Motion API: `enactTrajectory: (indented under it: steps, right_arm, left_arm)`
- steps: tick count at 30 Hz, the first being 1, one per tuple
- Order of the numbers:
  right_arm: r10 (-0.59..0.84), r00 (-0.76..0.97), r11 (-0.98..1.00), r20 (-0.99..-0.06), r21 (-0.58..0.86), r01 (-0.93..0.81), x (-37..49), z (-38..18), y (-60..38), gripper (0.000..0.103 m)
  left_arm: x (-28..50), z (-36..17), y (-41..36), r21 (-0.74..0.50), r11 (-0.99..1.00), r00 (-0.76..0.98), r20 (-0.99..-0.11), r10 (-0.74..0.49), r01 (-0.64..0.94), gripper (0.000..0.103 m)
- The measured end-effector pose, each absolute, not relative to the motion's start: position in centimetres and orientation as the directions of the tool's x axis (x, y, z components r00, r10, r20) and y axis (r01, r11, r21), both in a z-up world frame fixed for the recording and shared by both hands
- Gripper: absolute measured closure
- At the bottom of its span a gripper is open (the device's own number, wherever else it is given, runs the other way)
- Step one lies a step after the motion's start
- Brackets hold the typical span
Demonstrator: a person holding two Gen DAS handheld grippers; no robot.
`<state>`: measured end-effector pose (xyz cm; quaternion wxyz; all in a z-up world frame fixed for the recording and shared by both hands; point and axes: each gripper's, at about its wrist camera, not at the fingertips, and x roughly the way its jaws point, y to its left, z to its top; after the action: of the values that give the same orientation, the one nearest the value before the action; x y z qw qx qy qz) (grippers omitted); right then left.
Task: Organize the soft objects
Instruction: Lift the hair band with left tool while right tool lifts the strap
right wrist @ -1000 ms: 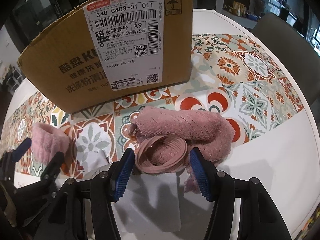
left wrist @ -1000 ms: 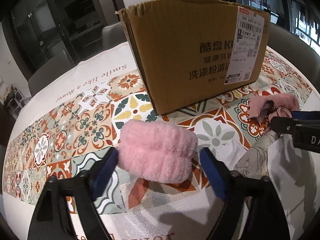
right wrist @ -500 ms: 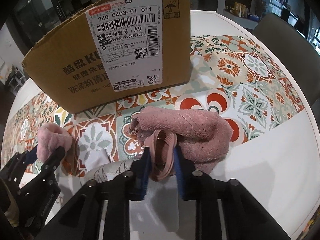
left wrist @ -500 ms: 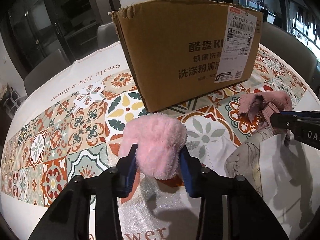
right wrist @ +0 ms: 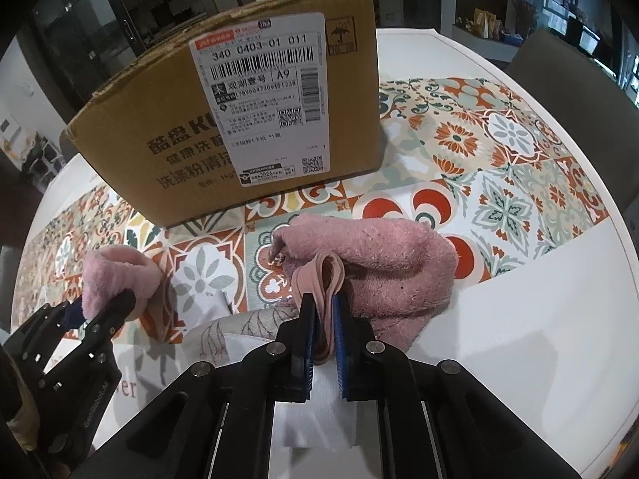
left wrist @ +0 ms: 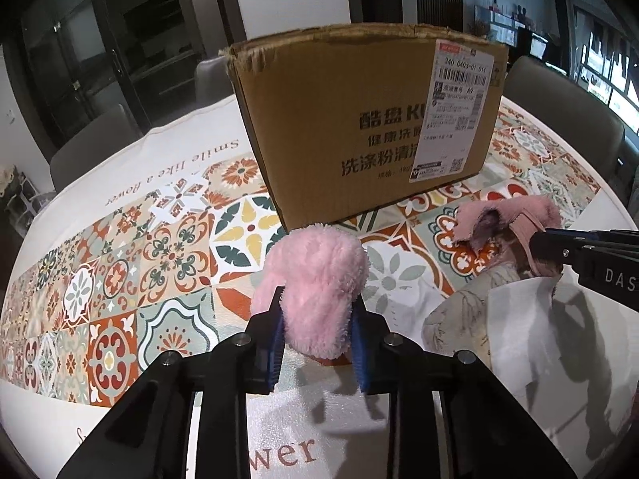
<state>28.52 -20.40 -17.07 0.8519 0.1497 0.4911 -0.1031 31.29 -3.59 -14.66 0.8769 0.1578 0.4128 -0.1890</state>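
Left gripper (left wrist: 317,333): jaws closing, blue pads pressed into both flanks of the fluffy pink piece (left wrist: 317,279); fabric bulging above the pads.
Fluffy pink piece: bottom centre of the left wrist view, at 6 o'clock from the cardboard box (left wrist: 359,119); near the box's lower edge, contact with it not discernible.
Right gripper (right wrist: 322,333): jaws drawn together, clamped on the flattened loop of the dusty-pink band (right wrist: 325,279).
Dusty-pink band: upright between the pads, touching the dusty-pink towel (right wrist: 383,263), which sits at its 2 o'clock.
Dusty-pink towel: bunched on the bench (right wrist: 539,339), at 5 o'clock from the box in the right wrist view.
Cardboard box: upright on the patterned tablecloth (left wrist: 120,271), top edge torn, white shipping label (right wrist: 263,107) on the near face.
Folded printed cloth (left wrist: 459,307): pale, with a line drawing, lying between the two grippers.
Relative position: right gripper at 3 o'clock from the fluffy pink piece, well apart.
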Motion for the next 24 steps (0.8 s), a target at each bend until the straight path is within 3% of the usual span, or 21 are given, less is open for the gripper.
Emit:
enactTrajectory:
  steps: [24]
  right_arm:
    - [0.002, 0.634, 0.959, -0.773, 0.182, 0.219, 25.8, -11.1, -19.8, 0.093]
  left_arm:
    - [27.3, -8.1, -3.0, 0.117, 0.910, 0.703, -0.677, -0.220, 0.397, 0.075]
